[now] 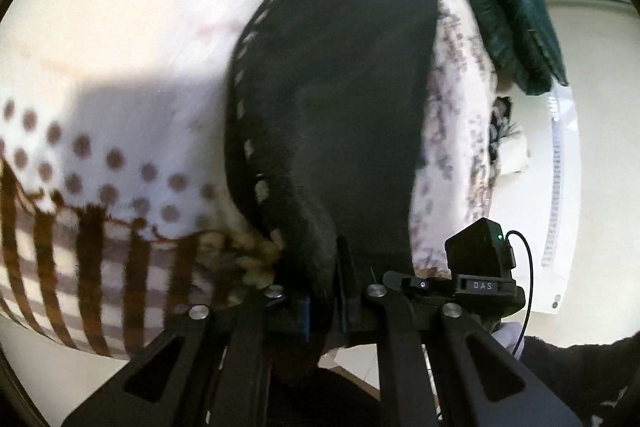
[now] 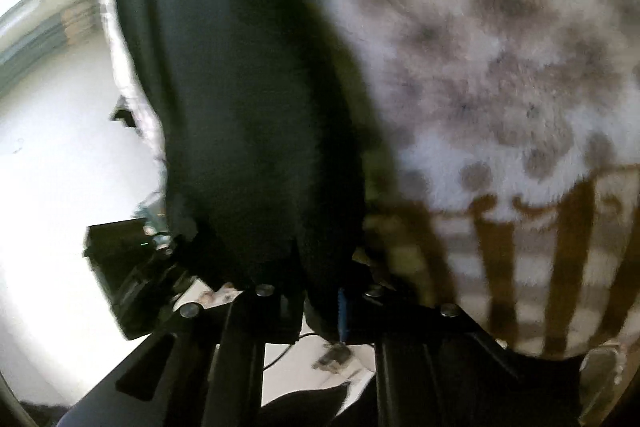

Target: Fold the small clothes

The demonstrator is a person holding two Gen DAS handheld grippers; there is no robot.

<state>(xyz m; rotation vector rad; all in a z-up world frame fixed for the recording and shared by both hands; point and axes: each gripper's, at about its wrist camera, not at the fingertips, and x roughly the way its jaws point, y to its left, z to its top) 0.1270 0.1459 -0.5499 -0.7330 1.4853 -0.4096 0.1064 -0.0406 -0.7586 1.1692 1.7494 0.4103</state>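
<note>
A dark grey-black small garment (image 1: 336, 87) with a line of pale dots along its left edge hangs stretched in front of the left wrist camera. My left gripper (image 1: 324, 291) is shut on its near edge. The same dark garment (image 2: 248, 99) fills the middle of the right wrist view, and my right gripper (image 2: 324, 303) is shut on its lower edge. Behind it lies a fluffy white cloth with brown dots (image 1: 120, 155) (image 2: 500, 75) and a brown-striped cloth (image 1: 92, 267) (image 2: 568, 259). The fingertips are hidden in the fabric.
A dark green garment (image 1: 508, 7) lies at the upper right of the left wrist view, with another patterned white piece (image 1: 508, 139) below it. The white surface (image 2: 60, 155) shows to the left in the right wrist view. The other gripper's black tracker box (image 1: 480, 247) (image 2: 116, 247) is close by.
</note>
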